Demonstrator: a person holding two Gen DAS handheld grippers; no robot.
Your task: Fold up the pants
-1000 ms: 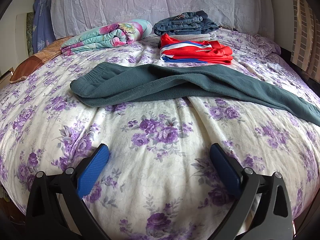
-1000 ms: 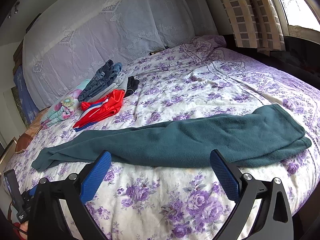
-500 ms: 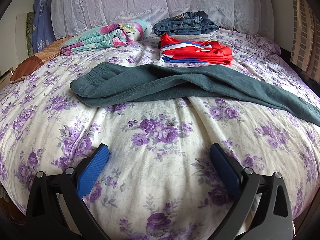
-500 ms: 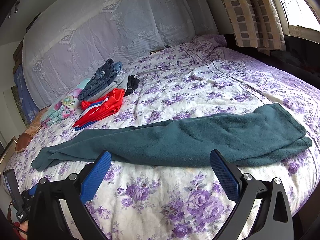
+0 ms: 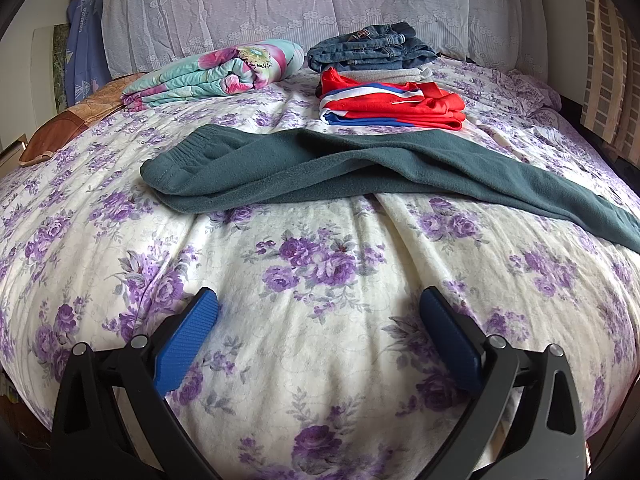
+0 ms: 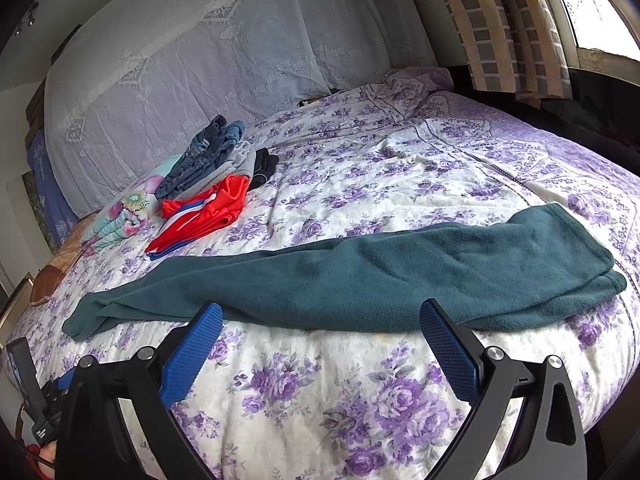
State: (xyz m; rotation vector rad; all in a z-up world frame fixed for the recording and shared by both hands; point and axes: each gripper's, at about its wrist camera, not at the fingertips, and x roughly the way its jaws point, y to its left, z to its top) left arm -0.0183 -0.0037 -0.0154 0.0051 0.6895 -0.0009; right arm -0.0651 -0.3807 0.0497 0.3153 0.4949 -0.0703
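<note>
Left gripper (image 5: 318,304): fingers spread wide, empty, over bare bedspread (image 5: 320,360); view unchanged from a second ago. Teal pants (image 5: 304,164) lie flat across the bed, waistband far left, legs running right. Right gripper (image 6: 320,320): spread wide, empty, slightly nearer the pants' (image 6: 360,280) near edge than before.

Floral bedspread (image 5: 320,360), folded jeans (image 5: 368,46), red garment (image 5: 400,106)
</note>
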